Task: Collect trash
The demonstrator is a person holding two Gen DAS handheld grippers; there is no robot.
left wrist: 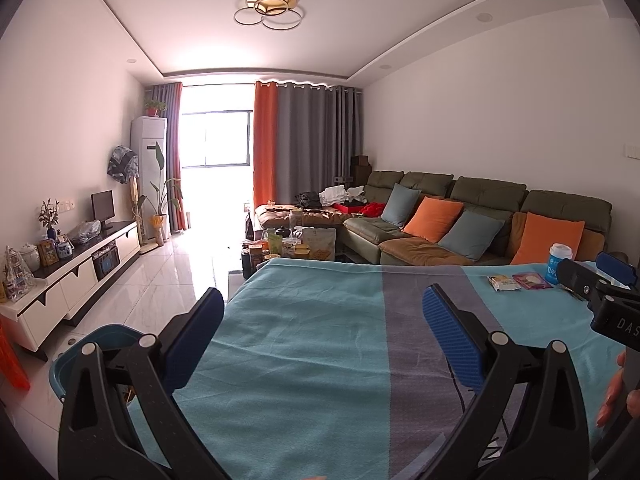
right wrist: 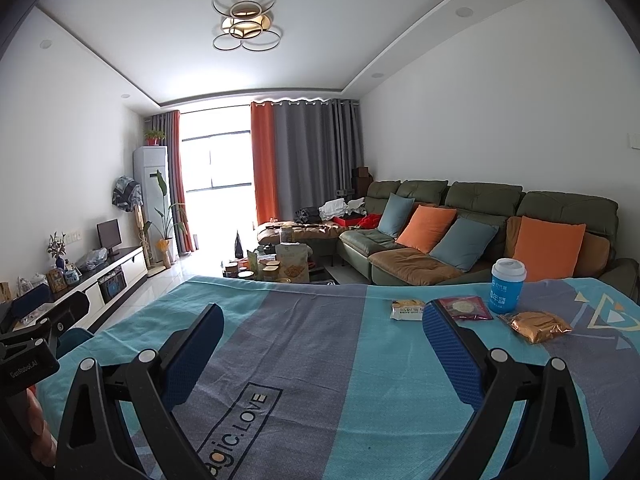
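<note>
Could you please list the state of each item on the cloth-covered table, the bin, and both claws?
Left claw: open, empty, above the cloth.
Right claw: open, empty, above the cloth.
Blue cup: upright, white lid on.
Gold wrapper: crumpled, lying beside the cup.
Dark red packet: lying flat.
Yellow-white packet: lying flat.
Teal bin: on the floor by the table's left edge; contents mostly hidden.

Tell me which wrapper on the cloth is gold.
The crinkled foil packet, farthest right, beside the blue cup. The other two lie flat: one pale, one maroon.
</note>
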